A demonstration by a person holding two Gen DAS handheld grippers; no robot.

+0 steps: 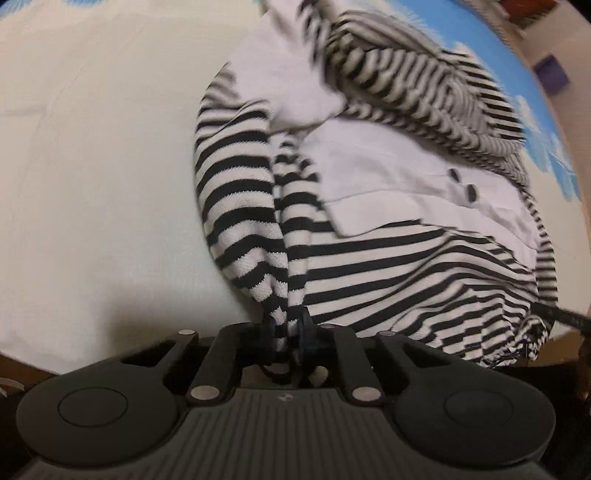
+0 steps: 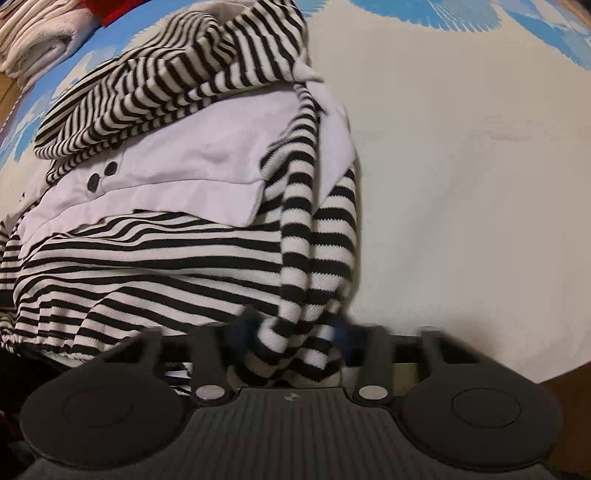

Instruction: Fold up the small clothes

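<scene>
A small black-and-white striped garment (image 1: pixel 388 266) with a plain white panel (image 1: pixel 369 166) and dark buttons (image 1: pixel 470 192) lies bunched on a cream cloth. My left gripper (image 1: pixel 288 332) is shut on a striped edge of it, pinched tight between the jaws. The same garment (image 2: pixel 147 258) fills the left of the right wrist view, with its white panel (image 2: pixel 192 158) and buttons (image 2: pixel 101 175). My right gripper (image 2: pixel 291 339) holds a striped fold between its jaws; that part is blurred by motion.
The cream cloth (image 1: pixel 92 166) has a blue patterned border (image 1: pixel 480 33) and also shows in the right wrist view (image 2: pixel 461 184). Folded pale towels (image 2: pixel 33 33) and something red (image 2: pixel 107 9) sit at the far left. A purple box (image 1: pixel 552 75) stands beyond the cloth.
</scene>
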